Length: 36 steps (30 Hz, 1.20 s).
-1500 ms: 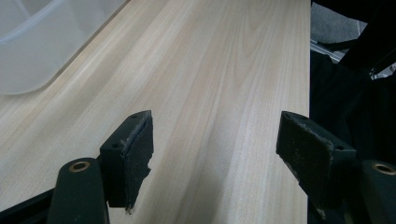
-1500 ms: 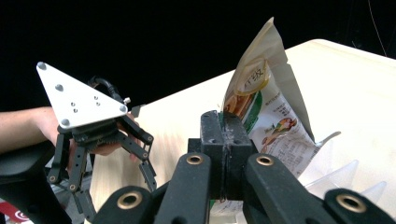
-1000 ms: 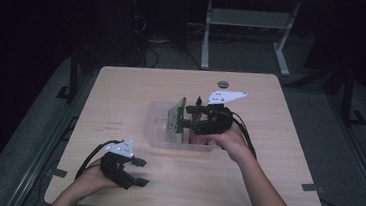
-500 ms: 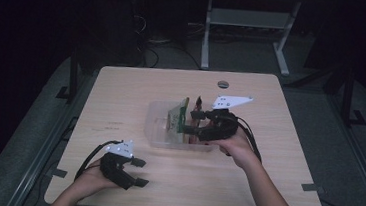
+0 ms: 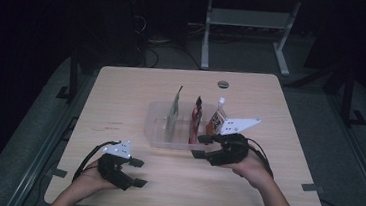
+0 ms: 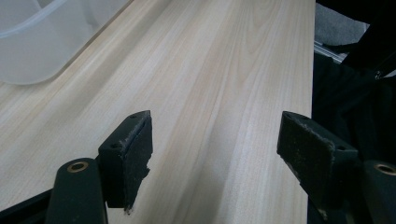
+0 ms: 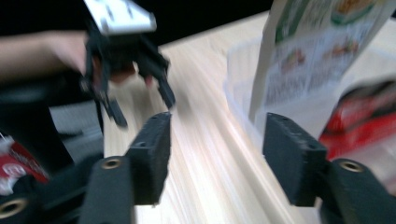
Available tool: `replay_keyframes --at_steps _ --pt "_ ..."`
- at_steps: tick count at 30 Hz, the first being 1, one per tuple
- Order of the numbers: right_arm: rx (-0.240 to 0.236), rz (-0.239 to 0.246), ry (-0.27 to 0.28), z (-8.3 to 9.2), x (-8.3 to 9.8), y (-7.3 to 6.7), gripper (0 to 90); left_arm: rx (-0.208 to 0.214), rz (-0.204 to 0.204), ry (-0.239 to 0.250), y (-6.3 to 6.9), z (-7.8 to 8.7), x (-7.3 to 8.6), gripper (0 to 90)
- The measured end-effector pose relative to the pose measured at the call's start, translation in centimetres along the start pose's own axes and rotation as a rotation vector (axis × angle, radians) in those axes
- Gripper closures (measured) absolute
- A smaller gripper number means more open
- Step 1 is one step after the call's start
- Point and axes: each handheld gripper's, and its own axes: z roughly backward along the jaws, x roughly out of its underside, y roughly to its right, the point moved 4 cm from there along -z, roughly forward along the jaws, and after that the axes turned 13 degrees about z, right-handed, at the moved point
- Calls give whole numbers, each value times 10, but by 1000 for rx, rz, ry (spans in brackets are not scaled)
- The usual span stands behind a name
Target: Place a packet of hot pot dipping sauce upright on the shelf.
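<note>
A: Where does the work stand?

B: A clear plastic bin (image 5: pixel 161 131) sits mid-table with three packets standing upright in it: a pale green pouch (image 5: pixel 173 113), a red packet (image 5: pixel 196 120) and a white-and-orange packet (image 5: pixel 216 120). The right claw (image 5: pixel 201 146) hangs just off the bin's near right corner, jaws parted about halfway with nothing between them; they have just been closing a little.

A: And the other one?

B: The left claw (image 5: pixel 137 173) rests low by the near left edge of the table, well apart from the bin, jaws wide and empty.

A: How would you do this step well?

B: I judge the right claw is either leaving a packet it stood up or lining up on one. Either way, keep the jaws clear of the bin's thin wall, since a nudge could tip all three packets. For a grip, come at a packet's upper edge squarely, as pouches buckle if pinched low.

A: The surface?

B: A pale wood-grain table (image 5: pixel 121 92), smooth and bare around the bin, with a small round grommet (image 5: pixel 223 84) near the far edge.

A: The room?

B: Dark. Grey floor, a white metal frame (image 5: pixel 243 23) behind the table, cables on the ground.
</note>
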Motion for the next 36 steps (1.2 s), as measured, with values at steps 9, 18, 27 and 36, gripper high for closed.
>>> replay_keyframes --at_steps 9,18,27,36 --pt "62 -15 -85 11 39 -9 305 -14 0 -7 -1 0 3 260" --pt "167 -50 -155 40 75 -3 275 -21 3 -6 -4 3 4 260" --pt "253 -71 -223 63 104 1 249 -52 -19 -27 -8 5 9 252" --pt "269 -66 -265 65 116 8 240 -88 -15 -41 -11 7 14 247"
